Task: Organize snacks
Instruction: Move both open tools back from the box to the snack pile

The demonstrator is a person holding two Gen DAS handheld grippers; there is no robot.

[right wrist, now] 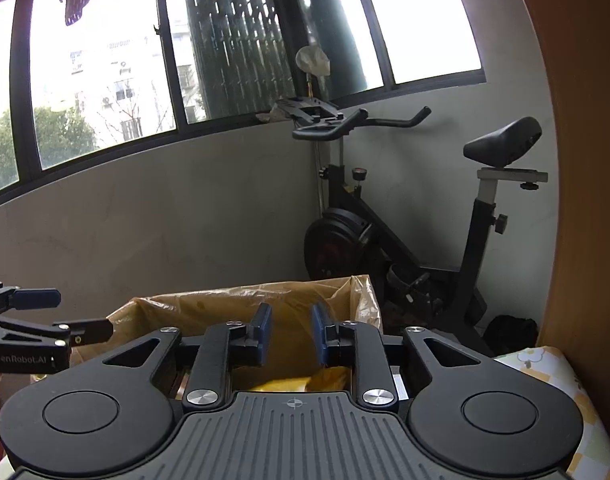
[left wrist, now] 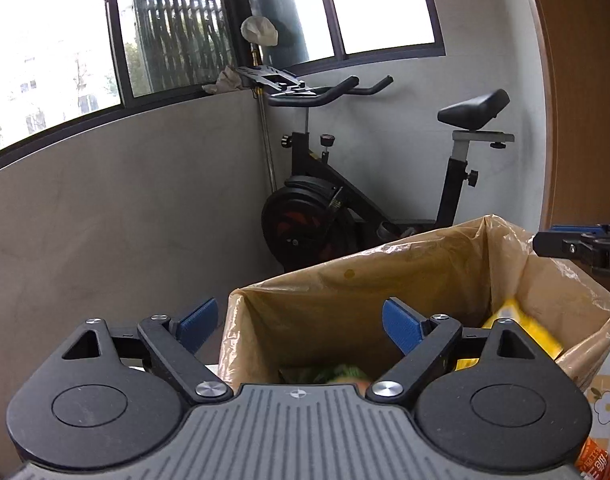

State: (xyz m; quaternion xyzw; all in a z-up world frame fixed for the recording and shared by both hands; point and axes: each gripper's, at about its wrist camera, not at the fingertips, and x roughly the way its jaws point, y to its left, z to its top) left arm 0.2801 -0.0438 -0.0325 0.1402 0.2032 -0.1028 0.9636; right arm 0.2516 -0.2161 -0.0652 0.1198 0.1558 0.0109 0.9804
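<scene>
A cardboard box lined with a clear plastic bag (left wrist: 345, 280) stands in front of both grippers; it also shows in the right wrist view (right wrist: 233, 304). Inside it lie a yellow snack packet (left wrist: 521, 328), also seen in the right wrist view (right wrist: 301, 382), and a green snack packet (left wrist: 337, 374). My left gripper (left wrist: 301, 322) is open wide and empty above the box's near left corner. My right gripper (right wrist: 291, 334) is open with a narrow gap, empty, above the box. The right gripper's fingers (left wrist: 577, 246) show at the right edge of the left wrist view.
An exercise bike (left wrist: 365, 200) stands behind the box against the grey wall, under the windows. A floral tablecloth (right wrist: 545, 364) covers the table. An orange snack packet (left wrist: 593, 460) lies at the lower right. A wooden panel (right wrist: 585, 160) stands on the right.
</scene>
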